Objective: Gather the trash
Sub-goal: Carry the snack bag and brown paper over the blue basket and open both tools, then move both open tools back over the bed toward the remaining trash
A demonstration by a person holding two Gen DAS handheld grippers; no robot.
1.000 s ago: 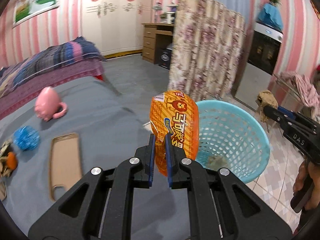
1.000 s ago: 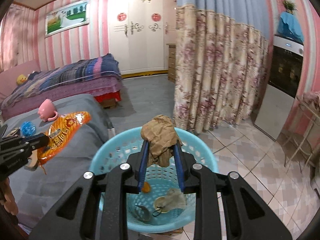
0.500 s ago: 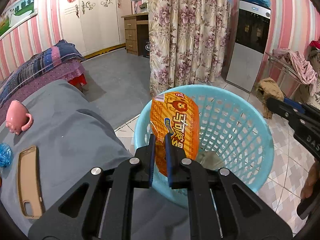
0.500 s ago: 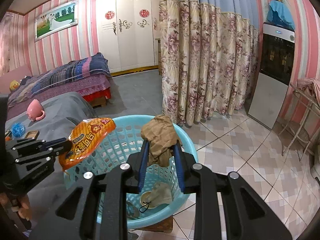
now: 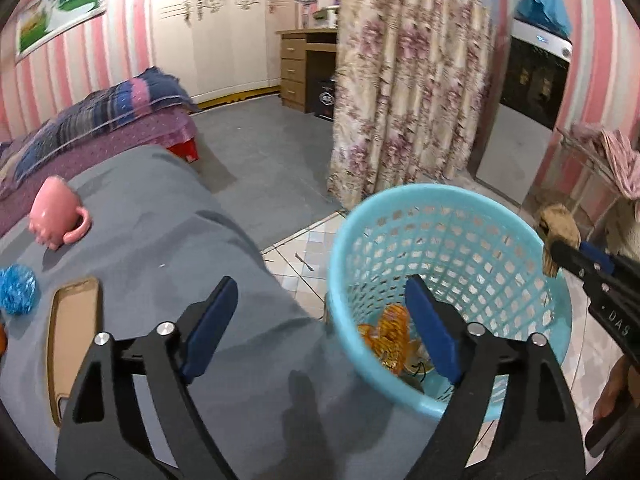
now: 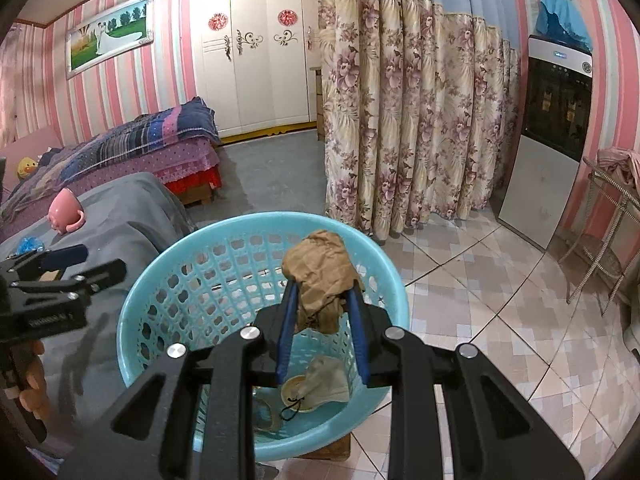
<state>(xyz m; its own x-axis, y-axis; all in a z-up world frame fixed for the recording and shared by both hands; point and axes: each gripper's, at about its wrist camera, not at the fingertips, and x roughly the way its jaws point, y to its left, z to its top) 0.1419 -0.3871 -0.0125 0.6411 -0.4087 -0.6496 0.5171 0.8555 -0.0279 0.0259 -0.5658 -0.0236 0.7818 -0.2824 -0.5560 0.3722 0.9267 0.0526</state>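
Through my left wrist camera, my left gripper [image 5: 316, 300] has just been opening and its jaws stand wide apart with nothing between them; the orange snack wrapper [image 5: 390, 336] lies down inside the blue basket [image 5: 452, 208], which stands on the tiled floor just beside the grey bedcover [image 5: 168, 232]; on that cover sit a pink mug [image 5: 56, 216], a blue scrubber ball [image 5: 16, 288] and a tan phone case [image 5: 72, 336]; at the right edge my right gripper [image 5: 560, 252] reaches in over the basket rim.

Through my right wrist camera, my right gripper [image 6: 322, 300] is clamped on a crumpled brown paper wad [image 6: 320, 276], held above the basket [image 6: 152, 280]; a pale pouch [image 6: 320, 380] rests on the basket floor; my left gripper [image 6: 96, 264] shows at the left, jaws parted.
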